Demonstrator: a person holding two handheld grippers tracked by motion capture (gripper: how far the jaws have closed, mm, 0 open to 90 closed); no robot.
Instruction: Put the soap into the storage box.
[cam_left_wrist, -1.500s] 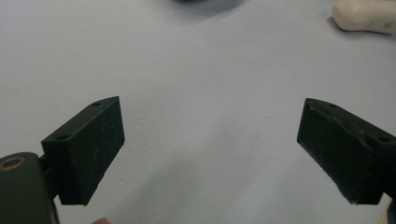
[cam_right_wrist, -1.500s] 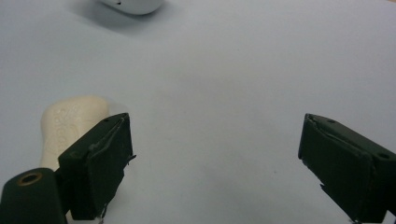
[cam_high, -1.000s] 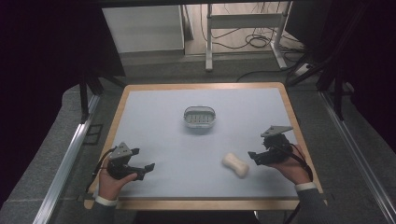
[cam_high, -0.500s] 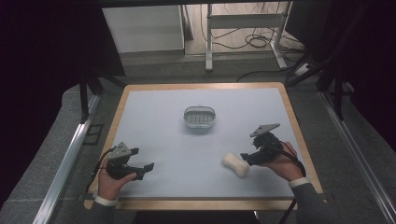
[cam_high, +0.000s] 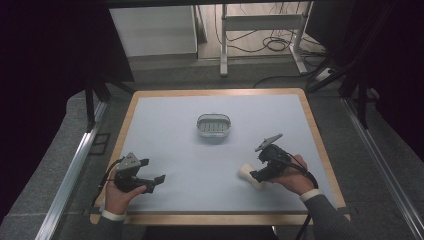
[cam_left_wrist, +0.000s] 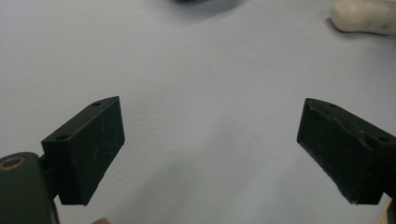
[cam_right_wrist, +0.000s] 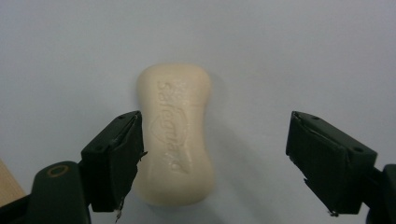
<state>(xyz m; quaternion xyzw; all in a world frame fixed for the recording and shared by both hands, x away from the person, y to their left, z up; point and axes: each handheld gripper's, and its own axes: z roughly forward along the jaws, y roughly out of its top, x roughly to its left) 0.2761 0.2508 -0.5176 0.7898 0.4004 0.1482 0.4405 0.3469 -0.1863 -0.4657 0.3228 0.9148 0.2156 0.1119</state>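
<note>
Two grippers were on the table, and only one of them had been busy. Going left to right: my left gripper sat where it had been a second earlier, low at the near left of the pale blue surface, jaws spread wide with nothing between them. In the left gripper view it looked across bare table toward the soap bar, well off at the far edge of that picture.

Mid-table, the small soap dish stood alone toward the far side, unmoved and with nothing in it that I could make out.

Then the right side, where the change was. My right gripper had travelled from a spot apart from the soap bar down and in onto it, and now its tip was right at the bar's near-right end. In the right gripper view the jaws were still spread: the left jaw lay just against the soap bar's long edge, the right jaw stood well clear on bare table. So the bar lay flat, embossed face up, off-centre in the gap and not yet pinched.

I judged the approach done and the grasp next: shift a touch to centre the bar, close, then carry it to the dish.
</note>
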